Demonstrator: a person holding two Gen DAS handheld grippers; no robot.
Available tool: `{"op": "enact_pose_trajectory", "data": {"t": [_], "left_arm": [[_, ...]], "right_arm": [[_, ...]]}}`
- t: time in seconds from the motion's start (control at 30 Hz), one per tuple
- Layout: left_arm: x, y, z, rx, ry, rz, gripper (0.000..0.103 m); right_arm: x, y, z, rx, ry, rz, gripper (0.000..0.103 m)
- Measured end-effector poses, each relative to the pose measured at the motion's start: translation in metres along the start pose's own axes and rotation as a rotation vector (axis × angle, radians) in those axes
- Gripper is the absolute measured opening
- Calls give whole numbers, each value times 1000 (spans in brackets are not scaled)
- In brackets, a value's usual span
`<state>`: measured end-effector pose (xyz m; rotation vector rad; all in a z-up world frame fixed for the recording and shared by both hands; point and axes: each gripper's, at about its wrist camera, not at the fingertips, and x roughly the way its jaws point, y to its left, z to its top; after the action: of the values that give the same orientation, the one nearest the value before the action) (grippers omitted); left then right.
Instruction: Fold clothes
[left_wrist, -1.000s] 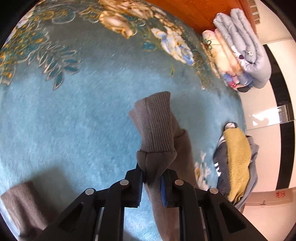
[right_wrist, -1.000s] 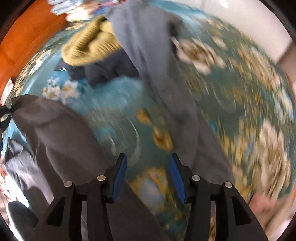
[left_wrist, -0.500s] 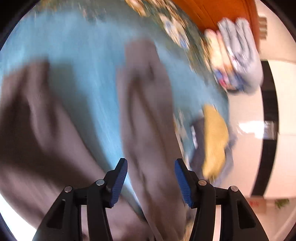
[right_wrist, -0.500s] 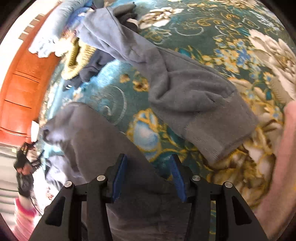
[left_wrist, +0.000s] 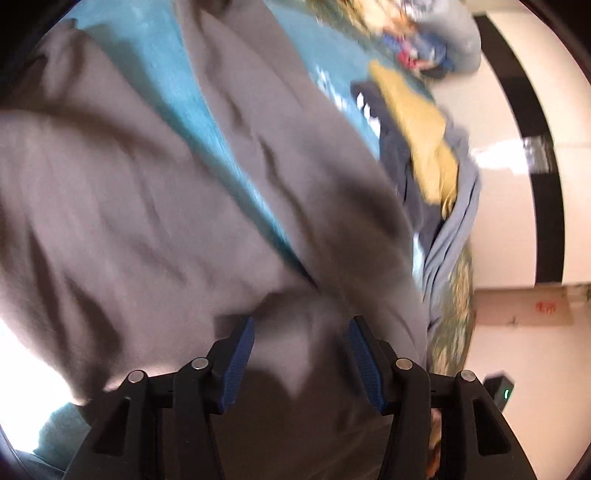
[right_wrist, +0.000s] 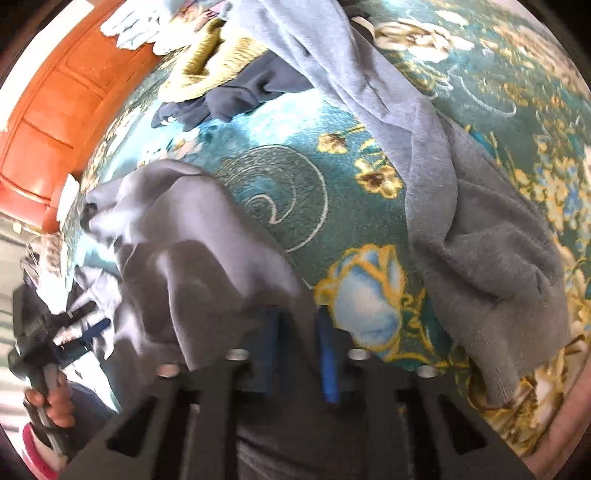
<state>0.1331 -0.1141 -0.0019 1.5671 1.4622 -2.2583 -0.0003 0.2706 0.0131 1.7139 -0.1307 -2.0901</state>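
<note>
A brown-grey garment (left_wrist: 155, 206) lies spread on the teal floral blanket (left_wrist: 147, 48) and fills most of the left wrist view. My left gripper (left_wrist: 301, 354) is open, low over the garment's near part, with cloth between the jaws. In the right wrist view the same garment (right_wrist: 177, 236) lies bunched at the left. My right gripper (right_wrist: 295, 347) has its jaws close together with the garment's edge between them. The frame is blurred there. My left gripper also shows in the right wrist view (right_wrist: 79, 325), at the far left.
A blue-grey sweater (right_wrist: 461, 206) lies stretched along the right of the blanket. A pile with a yellow knit (right_wrist: 210, 62) and a navy garment (right_wrist: 236, 96) sits behind it. Folded bedding (left_wrist: 436, 48) lies at the far edge. A wooden headboard (right_wrist: 48, 122) is at the left.
My left gripper let go of the garment's cuff, opened and dropped low over its body. My right gripper narrowed from wide open onto the garment's edge.
</note>
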Motion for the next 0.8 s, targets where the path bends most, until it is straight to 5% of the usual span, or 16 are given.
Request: {"op": "enact_pose_trajectory", "data": {"t": [0.23,0.47,0.7,0.8], "left_arm": [[-17,20,-3,-105,-43,-6,57],[-30,22,-3,-100,-51,-23,57],[-30,23,-3,-117,-49,-34,57],[-29,22,-5,-103,-42,-30,57]], "right_arm": [[-48,72,-34,-189,-85,75,5],[-11,152,-98,-362,18,99,5],[19,157,-123,-380,107,40,7],[-2,147,-116,-334,84,107,21]]}}
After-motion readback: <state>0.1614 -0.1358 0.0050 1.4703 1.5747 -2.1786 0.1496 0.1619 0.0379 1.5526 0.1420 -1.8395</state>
